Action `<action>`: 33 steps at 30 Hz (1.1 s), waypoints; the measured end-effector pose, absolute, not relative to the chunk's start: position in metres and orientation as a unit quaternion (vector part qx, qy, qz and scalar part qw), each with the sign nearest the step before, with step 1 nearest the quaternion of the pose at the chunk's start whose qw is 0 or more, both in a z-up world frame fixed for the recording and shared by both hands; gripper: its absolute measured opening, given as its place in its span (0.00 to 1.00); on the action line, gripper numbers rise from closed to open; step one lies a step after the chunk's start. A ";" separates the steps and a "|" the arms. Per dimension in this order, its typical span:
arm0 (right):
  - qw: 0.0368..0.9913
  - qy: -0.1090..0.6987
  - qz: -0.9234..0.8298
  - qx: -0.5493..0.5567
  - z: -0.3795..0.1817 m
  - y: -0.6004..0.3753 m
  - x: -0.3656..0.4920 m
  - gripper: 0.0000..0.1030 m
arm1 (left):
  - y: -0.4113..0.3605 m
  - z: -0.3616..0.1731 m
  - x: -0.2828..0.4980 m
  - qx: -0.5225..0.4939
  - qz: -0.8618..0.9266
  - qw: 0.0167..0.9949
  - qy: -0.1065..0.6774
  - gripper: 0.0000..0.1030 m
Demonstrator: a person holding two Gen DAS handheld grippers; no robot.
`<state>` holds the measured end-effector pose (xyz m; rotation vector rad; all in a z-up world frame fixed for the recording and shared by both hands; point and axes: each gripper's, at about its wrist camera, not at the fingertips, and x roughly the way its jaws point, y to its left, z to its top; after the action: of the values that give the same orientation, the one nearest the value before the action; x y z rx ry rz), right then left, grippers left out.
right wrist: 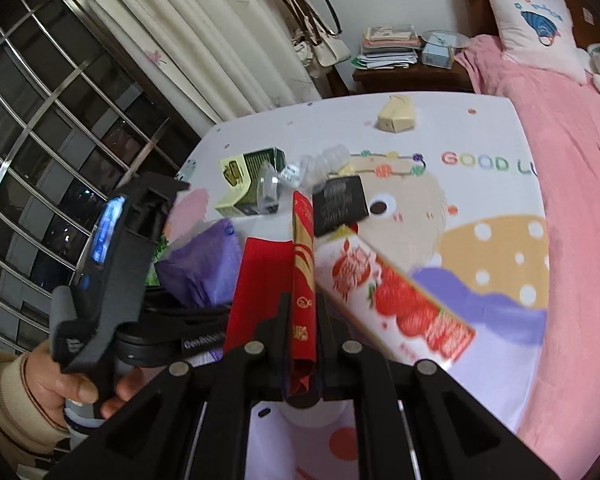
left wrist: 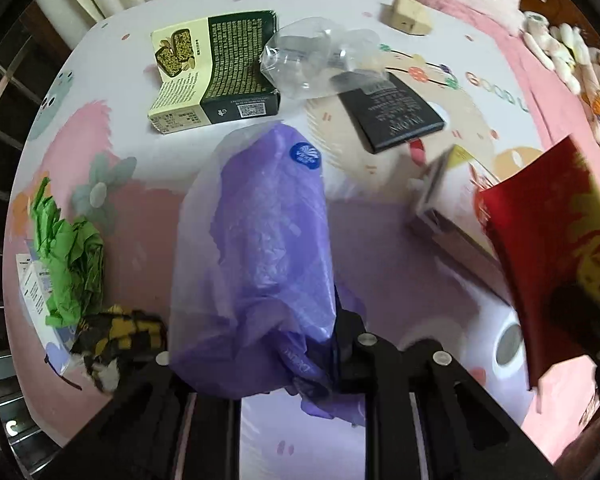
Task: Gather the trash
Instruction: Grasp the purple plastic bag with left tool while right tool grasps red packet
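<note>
Nearest the lens in the right wrist view, the right gripper (right wrist: 302, 320) is clamped narrow on a flattened red carton (right wrist: 302, 256), gripped by its lower edge so the piece stands on end and can be carried edge-first. A strawberry-printed box (right wrist: 392, 296) sits just beside it, blurred; whether it is joined to the red piece cannot be determined. In the left wrist view, the left gripper (left wrist: 300, 344) is closed on the gathered lower end of a purple trash bag (left wrist: 260, 240), which drapes forward over the printed bedsheet (left wrist: 148, 224); this hold appears intended to keep the bag ready as the receptacle, though its mouth is not visible as open. The person's left hand (right wrist: 56, 384) grips the handle of that tool. The red carton hangs near the bag's right side, suggesting transfer into the bag is the step in hand. Trash remaining on the sheet: a green snack box (left wrist: 216, 76), a crushed clear plastic bottle (left wrist: 316, 56) touching it, a black booklet (left wrist: 392, 112) partly under the bottle, a small beige carton (left wrist: 410, 14) well apart at the far edge, crumpled green paper (left wrist: 72, 256) and a yellow-and-black wrapper (left wrist: 116, 336) at the left. Collection is judged early to midway.
</note>
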<state>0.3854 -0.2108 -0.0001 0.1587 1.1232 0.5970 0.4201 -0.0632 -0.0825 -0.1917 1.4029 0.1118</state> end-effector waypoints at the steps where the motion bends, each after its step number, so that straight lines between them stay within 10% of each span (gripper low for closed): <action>1: 0.803 0.524 0.275 0.075 0.001 -0.212 0.380 0.08 | -0.064 -0.078 0.416 -0.086 0.048 0.762 0.640 0.15; 33: 0.830 0.532 0.068 0.153 0.007 -0.100 0.030 0.08 | 0.028 0.006 0.069 0.062 -0.193 0.825 0.528 0.15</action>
<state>0.0295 -0.0996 0.0065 0.3254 1.1296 0.1435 0.0685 0.0275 0.0058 0.1312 1.1224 -0.4108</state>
